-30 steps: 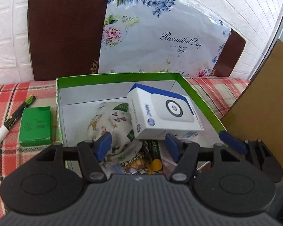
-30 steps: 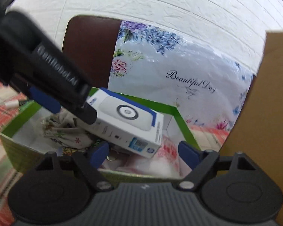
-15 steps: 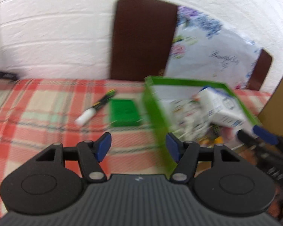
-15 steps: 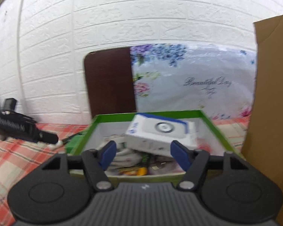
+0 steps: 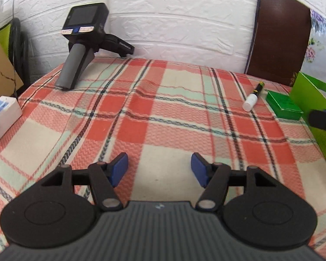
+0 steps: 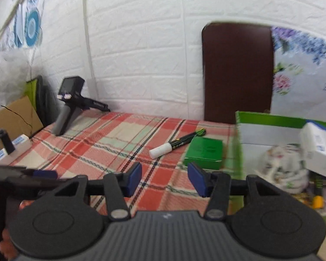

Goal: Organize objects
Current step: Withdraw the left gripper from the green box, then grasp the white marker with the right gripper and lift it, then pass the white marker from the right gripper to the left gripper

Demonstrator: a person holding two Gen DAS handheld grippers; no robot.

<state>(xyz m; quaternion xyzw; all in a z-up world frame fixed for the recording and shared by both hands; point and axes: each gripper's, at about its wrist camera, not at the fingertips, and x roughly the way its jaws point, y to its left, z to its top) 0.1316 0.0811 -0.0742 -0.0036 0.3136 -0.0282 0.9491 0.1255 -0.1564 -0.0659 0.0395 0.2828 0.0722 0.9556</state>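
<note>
Left gripper (image 5: 159, 171) and right gripper (image 6: 164, 179) both gape with nothing between the pads, above the plaid cloth (image 5: 154, 117). Beyond lie a marker (image 6: 176, 144) and small green box (image 6: 204, 152), its print unreadable, just beside the green carton (image 6: 269, 119); a white package (image 6: 320, 150) inside is cut off

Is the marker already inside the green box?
No, the marker lies on the plaid tablecloth beside the small green case, outside the green box.
</note>
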